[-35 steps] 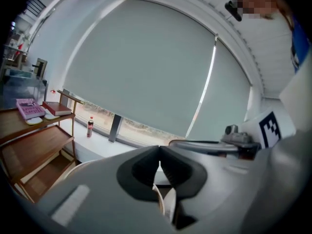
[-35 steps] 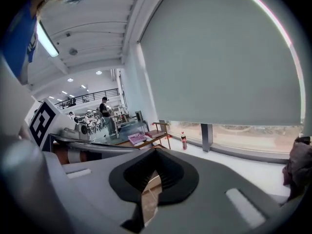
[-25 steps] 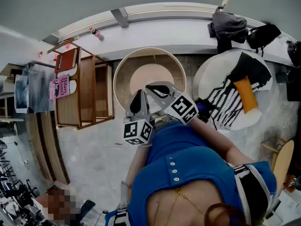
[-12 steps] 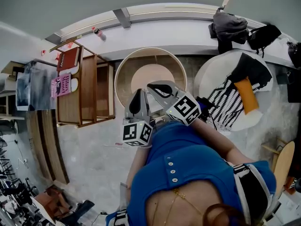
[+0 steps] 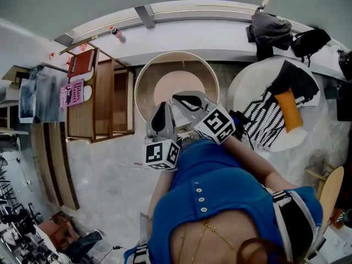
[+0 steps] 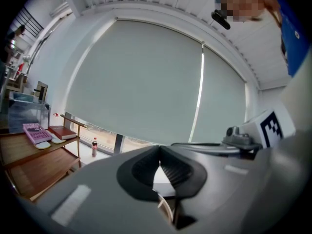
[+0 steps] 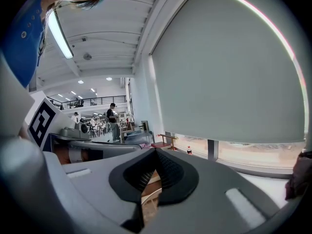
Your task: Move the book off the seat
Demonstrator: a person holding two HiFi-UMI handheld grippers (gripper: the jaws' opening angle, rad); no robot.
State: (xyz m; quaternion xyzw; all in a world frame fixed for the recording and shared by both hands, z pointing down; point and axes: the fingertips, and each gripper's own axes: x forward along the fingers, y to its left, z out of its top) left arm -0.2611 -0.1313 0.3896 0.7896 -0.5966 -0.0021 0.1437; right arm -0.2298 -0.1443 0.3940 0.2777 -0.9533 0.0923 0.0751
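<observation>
The left gripper (image 5: 163,110) and the right gripper (image 5: 179,101) are both fully closed and empty, at frame centre. The flat orange rectangular book (image 5: 288,110) lies on the round white seat (image 5: 243,88) at 3 o'clock.

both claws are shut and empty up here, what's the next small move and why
Probably swing the left claw down and left toward the wooden rack. It and the right claw are shut, empty and aimed at the window blind, while the red book and pink book lie on that rack; the round seat below holds no book.
</observation>
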